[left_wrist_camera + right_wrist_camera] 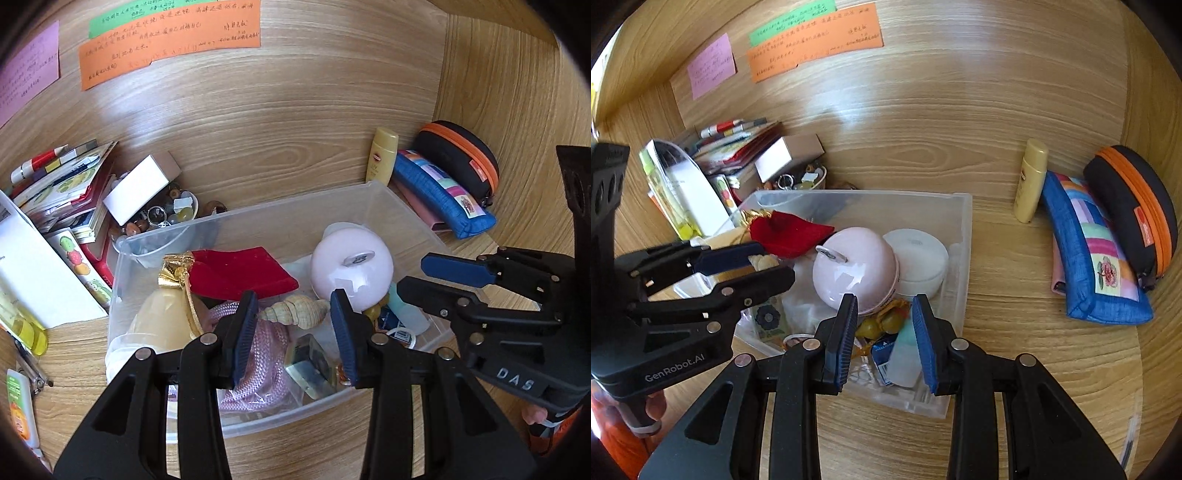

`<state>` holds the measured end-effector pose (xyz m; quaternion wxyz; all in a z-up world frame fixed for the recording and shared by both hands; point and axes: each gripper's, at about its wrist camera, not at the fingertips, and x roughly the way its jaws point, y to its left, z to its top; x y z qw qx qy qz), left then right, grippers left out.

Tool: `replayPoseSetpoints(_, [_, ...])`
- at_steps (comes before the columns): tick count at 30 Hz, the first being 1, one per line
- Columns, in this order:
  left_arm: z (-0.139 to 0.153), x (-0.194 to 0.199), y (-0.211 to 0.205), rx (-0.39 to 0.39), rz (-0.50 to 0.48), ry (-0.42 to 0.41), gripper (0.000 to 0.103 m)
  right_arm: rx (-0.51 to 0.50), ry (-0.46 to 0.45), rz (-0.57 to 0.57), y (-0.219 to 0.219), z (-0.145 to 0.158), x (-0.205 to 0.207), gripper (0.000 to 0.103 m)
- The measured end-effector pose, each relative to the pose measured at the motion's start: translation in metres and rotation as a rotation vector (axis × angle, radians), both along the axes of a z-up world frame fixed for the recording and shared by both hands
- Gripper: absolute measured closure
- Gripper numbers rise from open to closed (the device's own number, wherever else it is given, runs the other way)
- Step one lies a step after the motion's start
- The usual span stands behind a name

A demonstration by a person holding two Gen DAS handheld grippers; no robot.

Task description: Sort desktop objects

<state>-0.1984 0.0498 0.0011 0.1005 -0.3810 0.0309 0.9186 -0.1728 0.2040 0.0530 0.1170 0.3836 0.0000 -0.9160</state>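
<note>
A clear plastic bin (258, 214) (960, 258) stands on the wooden desk. It holds a red velvet pouch (236, 271) (790, 232), a pink round object (351, 269) (853, 273), a spiral seashell (295, 314), pink rope (258, 369) and small items. My left gripper (293, 336) is open above the bin, with the seashell between its fingers. My right gripper (884, 339) is open over the bin's near right corner, above a pale bottle (905, 354). Each gripper shows in the other view, the right (424, 275) and the left (764, 264).
A yellow sunscreen bottle (382, 155) (1030, 181), a blue patchwork pouch (443, 192) (1093, 266) and a black-and-orange zip case (461, 155) (1134, 214) lie right of the bin. Books, a white box (140, 188) and a dish of beads crowd the left. Coloured notes hang on the back wall.
</note>
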Motion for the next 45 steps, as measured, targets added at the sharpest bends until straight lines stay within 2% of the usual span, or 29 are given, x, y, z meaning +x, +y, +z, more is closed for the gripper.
replayPoseSetpoints(2, [0.000,0.000,-0.001,0.004,0.000,-0.003,0.059,0.037,0.009,-0.003,-0.004,0.000,0.001,0.075])
replayPoseSetpoints(4, [0.002,0.001,-0.002,0.007,0.006,0.004,0.050,0.057,0.017,-0.013,-0.004,0.002,0.003,0.075])
replayPoseSetpoints(6, [0.004,0.003,-0.004,0.015,0.008,0.012,0.049,0.083,0.034,-0.027,-0.005,0.006,0.005,0.074])
replayPoseSetpoints(11, [0.010,0.010,-0.009,0.018,0.018,0.027,0.048,0.076,0.064,-0.043,-0.001,0.016,0.012,0.055])
replayPoseSetpoints(13, [0.012,0.014,-0.012,0.018,0.026,0.037,0.041,0.079,0.076,-0.053,0.000,0.020,0.015,0.051])
replayPoseSetpoints(18, [0.020,0.028,-0.020,0.023,0.047,0.065,0.036,0.085,0.093,-0.060,-0.003,0.027,0.023,0.044])
replayPoseSetpoints(21, [0.026,0.038,-0.024,0.020,0.069,0.090,0.027,0.099,0.105,-0.061,-0.007,0.030,0.030,0.038])
replayPoseSetpoints(23, [0.030,0.045,-0.027,0.031,0.075,0.101,0.026,0.113,0.123,-0.060,-0.010,0.034,0.038,0.034])
replayPoseSetpoints(30, [0.043,0.071,-0.036,0.054,0.103,0.138,0.009,0.129,0.162,-0.055,-0.019,0.047,0.062,0.029])
replayPoseSetpoints(32, [0.046,0.079,-0.039,0.053,0.120,0.152,0.007,0.135,0.178,-0.057,-0.022,0.051,0.070,0.019])
replayPoseSetpoints(36, [0.051,0.096,-0.044,0.053,0.159,0.177,0.005,0.146,0.203,-0.056,-0.025,0.057,0.085,0.018])
replayPoseSetpoints(39, [0.054,0.109,-0.051,0.087,0.187,0.191,0.005,0.156,0.217,-0.058,-0.028,0.059,0.098,0.017])
replayPoseSetpoints(43, [0.056,0.124,-0.057,0.107,0.227,0.213,0.005,0.175,0.233,-0.063,-0.030,0.059,0.114,0.007])
replayPoseSetpoints(45, [0.055,0.132,-0.057,0.096,0.246,0.221,0.005,0.191,0.245,-0.064,-0.032,0.058,0.124,0.006])
